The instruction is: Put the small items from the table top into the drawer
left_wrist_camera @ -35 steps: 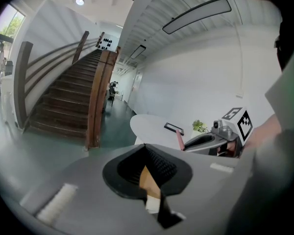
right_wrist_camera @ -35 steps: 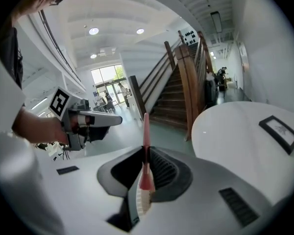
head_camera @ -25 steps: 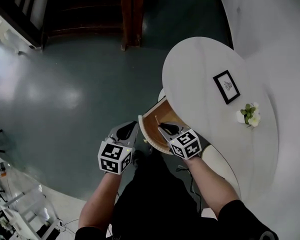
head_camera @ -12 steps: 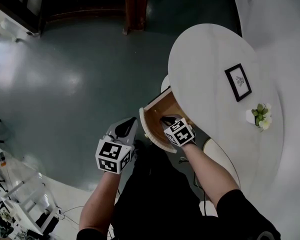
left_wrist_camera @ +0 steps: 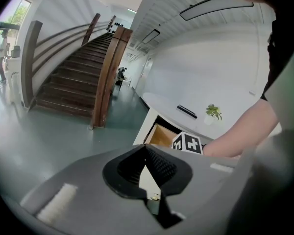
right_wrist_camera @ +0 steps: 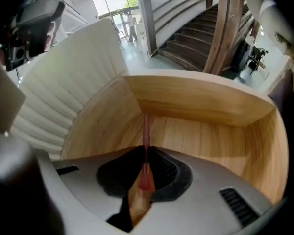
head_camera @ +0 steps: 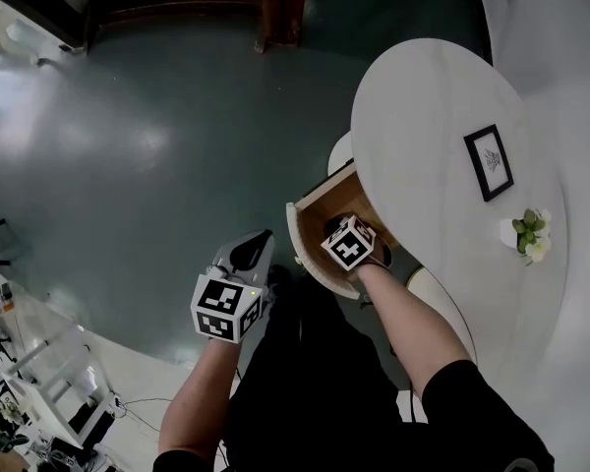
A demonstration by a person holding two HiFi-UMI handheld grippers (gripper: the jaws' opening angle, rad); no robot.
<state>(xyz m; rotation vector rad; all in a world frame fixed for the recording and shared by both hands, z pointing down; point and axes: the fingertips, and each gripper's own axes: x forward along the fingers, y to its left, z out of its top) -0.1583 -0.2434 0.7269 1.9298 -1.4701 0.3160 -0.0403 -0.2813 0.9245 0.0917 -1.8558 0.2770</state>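
A curved wooden drawer (head_camera: pixel 324 201) stands pulled out from under the white oval table (head_camera: pixel 423 116). My right gripper (head_camera: pixel 337 226) reaches down into it, with only its marker cube plainly showing from above. In the right gripper view this gripper (right_wrist_camera: pixel 146 152) is shut on a thin red stick (right_wrist_camera: pixel 146 131), like a pencil, that points at the drawer floor (right_wrist_camera: pixel 201 141). My left gripper (head_camera: pixel 262 241) hangs over the floor left of the drawer, shut and empty (left_wrist_camera: pixel 146 150). The left gripper view also shows the drawer (left_wrist_camera: pixel 162 135).
On the table lie a black picture frame (head_camera: pixel 489 162) and a small potted plant (head_camera: pixel 529 236). A grey-green floor (head_camera: pixel 157 146) spreads to the left. A wooden staircase (left_wrist_camera: pixel 73 87) with a post (head_camera: pixel 283 8) stands beyond. White furniture (head_camera: pixel 39 382) sits at the lower left.
My right gripper has gone further forward and down into the drawer with the red stick. The left gripper has stayed about where it was.
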